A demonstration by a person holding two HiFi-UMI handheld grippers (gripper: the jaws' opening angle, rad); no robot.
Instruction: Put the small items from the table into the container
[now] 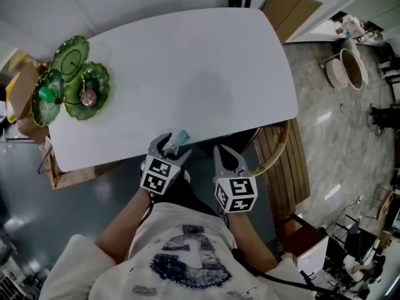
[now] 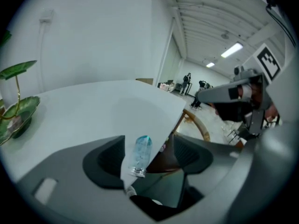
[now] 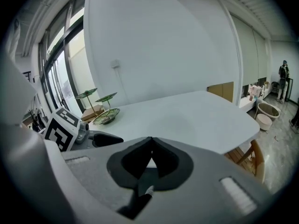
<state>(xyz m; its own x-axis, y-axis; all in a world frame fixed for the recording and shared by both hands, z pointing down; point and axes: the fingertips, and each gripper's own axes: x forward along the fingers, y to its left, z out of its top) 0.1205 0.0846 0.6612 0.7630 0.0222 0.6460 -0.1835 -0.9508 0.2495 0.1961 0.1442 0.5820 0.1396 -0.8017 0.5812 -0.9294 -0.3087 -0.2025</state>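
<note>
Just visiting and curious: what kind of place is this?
Probably a lab or workshop hall, not a home: ceiling strip lights, cardboard beside the white table, cabled equipment on the floor.

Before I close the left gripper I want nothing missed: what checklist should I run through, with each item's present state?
1. Left gripper jaws apart: ok.
2. Small bottle between them, pads not pressing: ok.
3. Bottle well in from the table edge: not ok, it lies at the near edge.
4. Right gripper shut and empty: ok.
5. Room left in the green leaf dishes: cannot tell.
</note>
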